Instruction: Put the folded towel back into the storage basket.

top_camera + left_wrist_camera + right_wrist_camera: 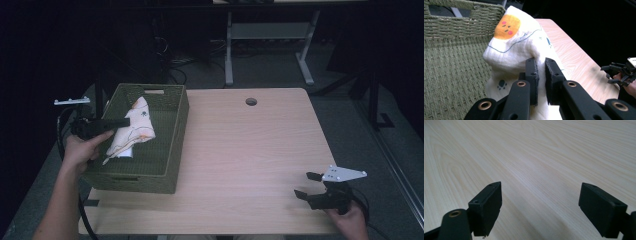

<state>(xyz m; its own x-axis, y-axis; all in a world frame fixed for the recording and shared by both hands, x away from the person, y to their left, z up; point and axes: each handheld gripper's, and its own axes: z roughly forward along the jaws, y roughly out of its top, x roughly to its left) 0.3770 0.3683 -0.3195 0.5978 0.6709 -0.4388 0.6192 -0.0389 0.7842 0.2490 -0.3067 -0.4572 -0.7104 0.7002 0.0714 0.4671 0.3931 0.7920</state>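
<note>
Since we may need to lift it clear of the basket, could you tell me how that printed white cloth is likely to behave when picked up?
Held by the left gripper, the cloth drapes in folds, so it is probably floppy and light. Its loose end may drag on the basket.

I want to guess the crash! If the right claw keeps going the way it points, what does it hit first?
Probably just the table. The open right claw tilts down at bare wood. Farther that way sits the basket, but how far is hard to judge.

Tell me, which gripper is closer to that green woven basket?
Left. The left gripper is over the basket, pinching a cloth; the right gripper is far across the table.
</note>
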